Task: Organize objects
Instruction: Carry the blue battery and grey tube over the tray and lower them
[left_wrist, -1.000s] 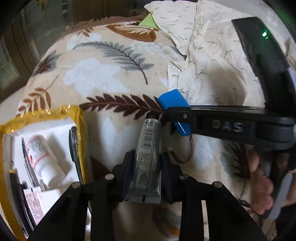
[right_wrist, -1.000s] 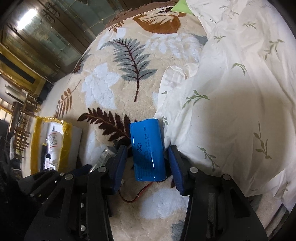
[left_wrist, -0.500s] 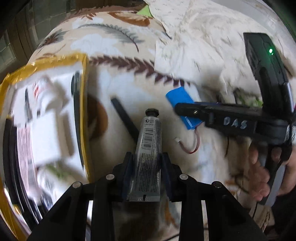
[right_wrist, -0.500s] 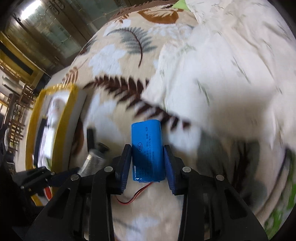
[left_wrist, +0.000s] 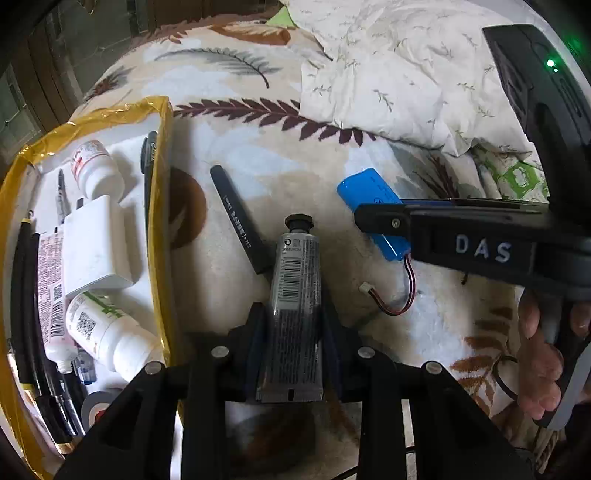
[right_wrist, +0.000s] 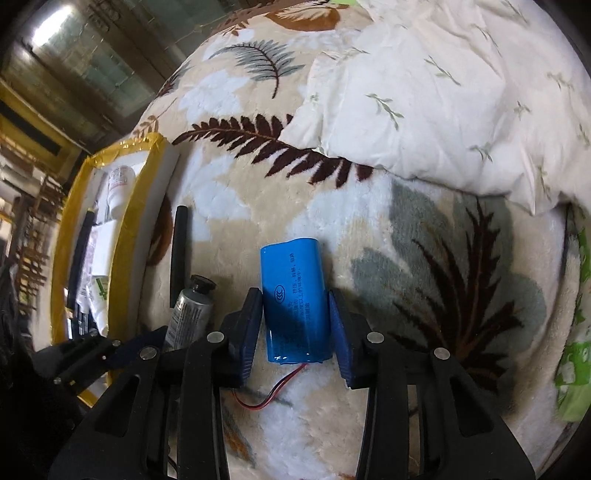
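Observation:
My left gripper (left_wrist: 291, 332) is shut on a grey tube with a black cap (left_wrist: 295, 291), held above the leaf-patterned blanket. My right gripper (right_wrist: 295, 325) is shut on a blue battery pack (right_wrist: 293, 299) with red and black wires; it shows in the left wrist view too (left_wrist: 373, 206). A yellow-rimmed white box (left_wrist: 162, 206) lies to the left and holds white bottles (left_wrist: 92, 166), a white adapter, pens and cables. The tube also shows in the right wrist view (right_wrist: 192, 310).
A black stick (left_wrist: 240, 221) lies on the blanket (left_wrist: 258, 155) between the box and the tube. A white leaf-print quilt (left_wrist: 399, 74) is bunched at the back right. A green-and-white packet (left_wrist: 517, 177) lies at the right.
Both grippers have lifted and pulled back with their objects. The view has swung so the yellow-rimmed box and the black stick now show in full.

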